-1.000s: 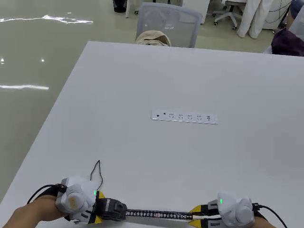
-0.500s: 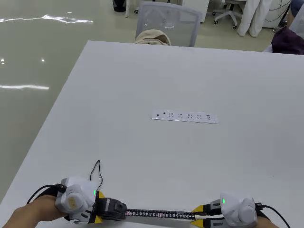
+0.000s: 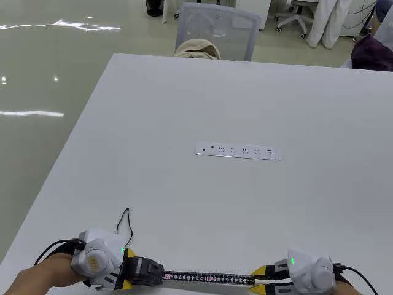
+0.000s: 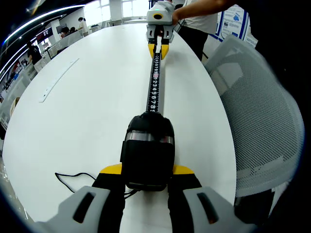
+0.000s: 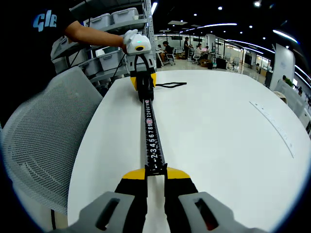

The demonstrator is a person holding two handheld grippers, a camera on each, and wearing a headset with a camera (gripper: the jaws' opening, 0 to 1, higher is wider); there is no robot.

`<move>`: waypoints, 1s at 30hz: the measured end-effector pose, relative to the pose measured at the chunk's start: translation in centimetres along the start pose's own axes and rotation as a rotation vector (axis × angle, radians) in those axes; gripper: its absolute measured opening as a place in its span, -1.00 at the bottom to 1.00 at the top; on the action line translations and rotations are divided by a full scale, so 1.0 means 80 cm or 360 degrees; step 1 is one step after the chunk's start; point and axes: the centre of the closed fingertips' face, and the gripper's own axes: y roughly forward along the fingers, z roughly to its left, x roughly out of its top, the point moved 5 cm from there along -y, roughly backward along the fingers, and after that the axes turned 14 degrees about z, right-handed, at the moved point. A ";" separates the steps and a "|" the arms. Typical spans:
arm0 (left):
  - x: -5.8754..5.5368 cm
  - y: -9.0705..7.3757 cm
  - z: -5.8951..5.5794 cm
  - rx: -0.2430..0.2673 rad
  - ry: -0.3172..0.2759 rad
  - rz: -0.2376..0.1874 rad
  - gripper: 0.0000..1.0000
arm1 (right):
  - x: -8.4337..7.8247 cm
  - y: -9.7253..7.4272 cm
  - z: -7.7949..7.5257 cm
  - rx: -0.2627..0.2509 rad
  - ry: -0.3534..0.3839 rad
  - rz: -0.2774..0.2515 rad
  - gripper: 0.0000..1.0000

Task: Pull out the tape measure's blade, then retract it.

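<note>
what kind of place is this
Probably an open-plan office or lab workspace: a large white table with a power strip on it, a mesh office chair at its far edge, and shelves of storage bins.
</note>
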 end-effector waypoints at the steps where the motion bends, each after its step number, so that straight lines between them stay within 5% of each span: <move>1: 0.000 0.000 0.000 0.0000 0.0000 0.0000 -0.41 | 0.000 0.000 0.000 -0.0001 -0.0002 0.0002 -0.80; 30: 0.001 0.001 0.000 -0.0003 0.0001 0.0005 -0.41 | -0.018 -0.010 -0.001 -0.0004 0.0029 0.0027 -0.80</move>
